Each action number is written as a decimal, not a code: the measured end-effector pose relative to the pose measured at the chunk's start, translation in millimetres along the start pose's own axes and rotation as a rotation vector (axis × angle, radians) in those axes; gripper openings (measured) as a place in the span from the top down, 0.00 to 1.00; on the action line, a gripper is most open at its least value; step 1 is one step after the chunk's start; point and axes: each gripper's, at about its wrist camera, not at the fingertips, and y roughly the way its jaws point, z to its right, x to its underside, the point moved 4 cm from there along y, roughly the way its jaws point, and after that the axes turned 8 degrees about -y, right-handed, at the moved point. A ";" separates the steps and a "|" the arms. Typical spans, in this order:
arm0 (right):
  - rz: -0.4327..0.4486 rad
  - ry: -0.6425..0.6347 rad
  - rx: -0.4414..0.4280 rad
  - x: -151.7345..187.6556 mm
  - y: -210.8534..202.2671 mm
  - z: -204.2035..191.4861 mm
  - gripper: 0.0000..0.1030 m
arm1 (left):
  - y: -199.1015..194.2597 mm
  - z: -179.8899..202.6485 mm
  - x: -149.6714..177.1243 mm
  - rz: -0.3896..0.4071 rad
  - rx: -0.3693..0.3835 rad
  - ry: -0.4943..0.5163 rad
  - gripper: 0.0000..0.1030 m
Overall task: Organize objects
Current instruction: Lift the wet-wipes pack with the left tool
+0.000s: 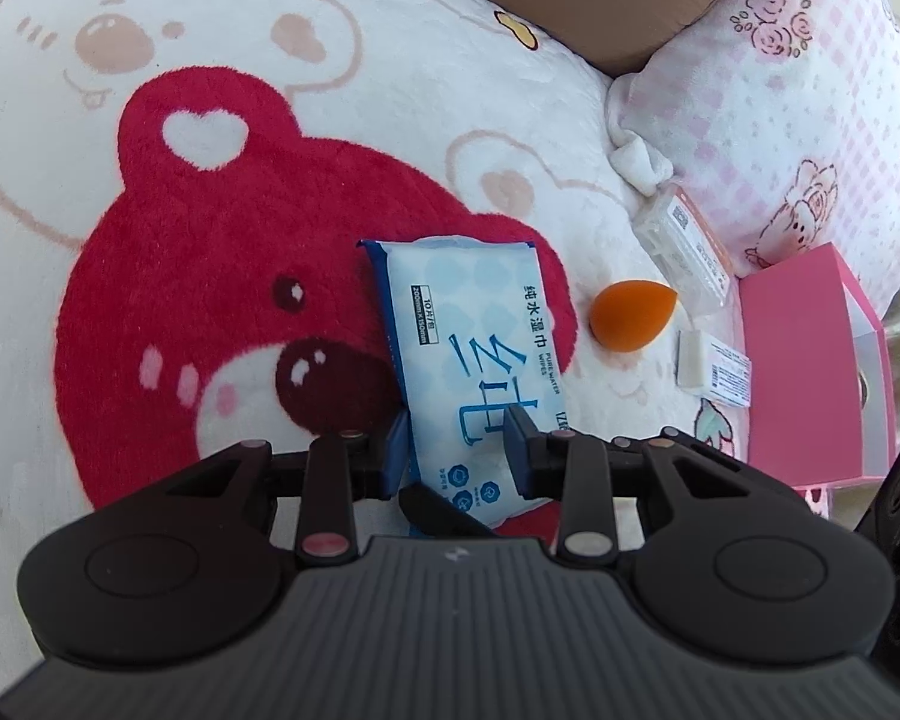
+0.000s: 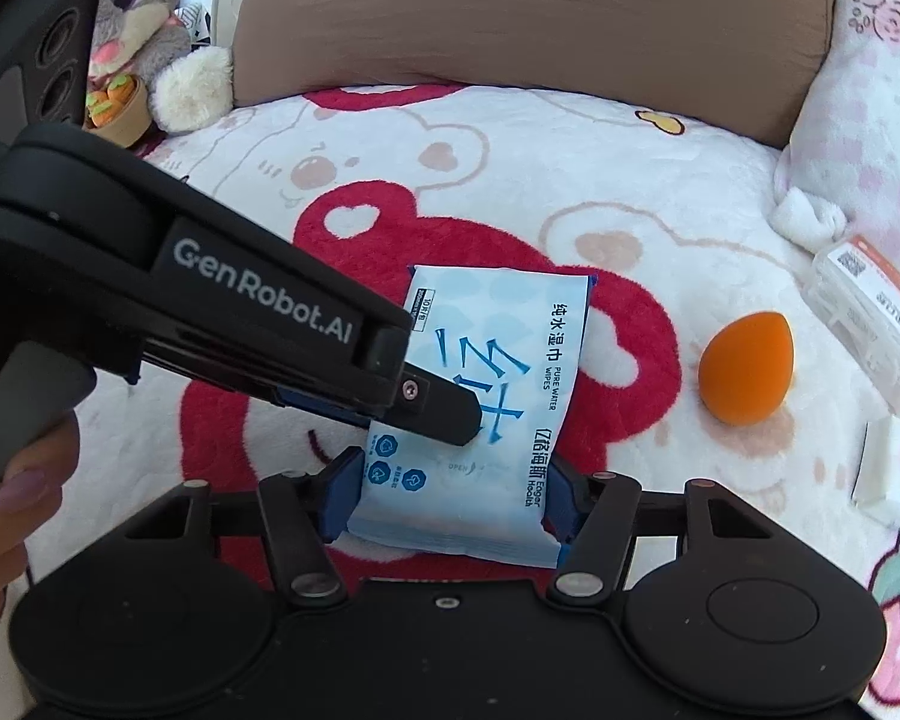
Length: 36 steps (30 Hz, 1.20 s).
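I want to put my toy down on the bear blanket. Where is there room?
Room: the blanket between the wipes pack and the brown cushion. Crowded: the right side, with the orange sponge, clear case, small carton and pink box.

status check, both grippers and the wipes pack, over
Left gripper shut on wipes pack. Right gripper straddles its near end, grip unclear. Orange sponge apart, nothing blocking.

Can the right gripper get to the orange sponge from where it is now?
Probably not yet. The right gripper has its fingers around the wipes pack, which the left gripper pinches too. The orange sponge itself lies uncovered on the blanket.
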 end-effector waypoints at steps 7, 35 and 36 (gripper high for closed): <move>-0.021 0.042 -0.031 1.3 -11.3 -5.4 0.36 | -8.6 12.5 10.1 -0.022 -0.023 0.032 0.69; -0.029 0.003 -0.040 14.8 -120.1 -30.9 0.35 | -84.9 73.9 69.6 -0.068 0.070 0.146 0.65; -0.027 0.004 -0.041 16.3 -125.4 -30.3 0.35 | -87.0 78.6 72.9 -0.068 0.071 0.157 0.65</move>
